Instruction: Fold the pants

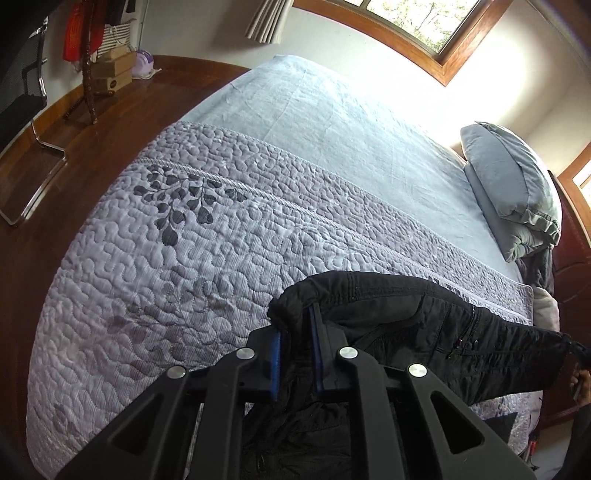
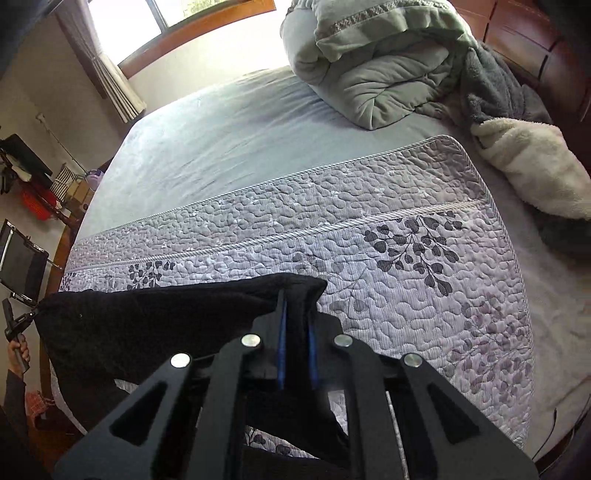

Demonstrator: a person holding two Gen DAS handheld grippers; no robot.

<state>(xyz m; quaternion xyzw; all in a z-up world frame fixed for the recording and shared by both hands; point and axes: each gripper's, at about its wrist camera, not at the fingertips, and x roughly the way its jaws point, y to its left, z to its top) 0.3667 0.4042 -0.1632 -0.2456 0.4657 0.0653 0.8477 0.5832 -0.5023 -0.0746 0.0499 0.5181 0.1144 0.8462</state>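
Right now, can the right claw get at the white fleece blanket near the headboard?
Probably not as things stand. The right claw is shut on the black pants, stretched across to the left claw. The white fleece blanket lies unobstructed across the quilt, but it would have to drop the pants first.

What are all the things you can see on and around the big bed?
pants: one, black, held up over the quilt, stretched between both claws
quilt: one, lilac with dark leaf print, spread over the near part of the bed
sheet: one, pale blue, beyond the quilt
pillow: one, blue-grey, at the headboard end
comforter: one, grey-green, bundled beyond the quilt
fleece blanket: one, cream, beside the comforter
chair: one, black, on the wood floor
boxes: a few, brown, stacked by the wall
window: one, wood-framed, above the bed
left claw: one, black with blue pads, shut on the pants
right claw: one, black with blue pads, shut on the pants
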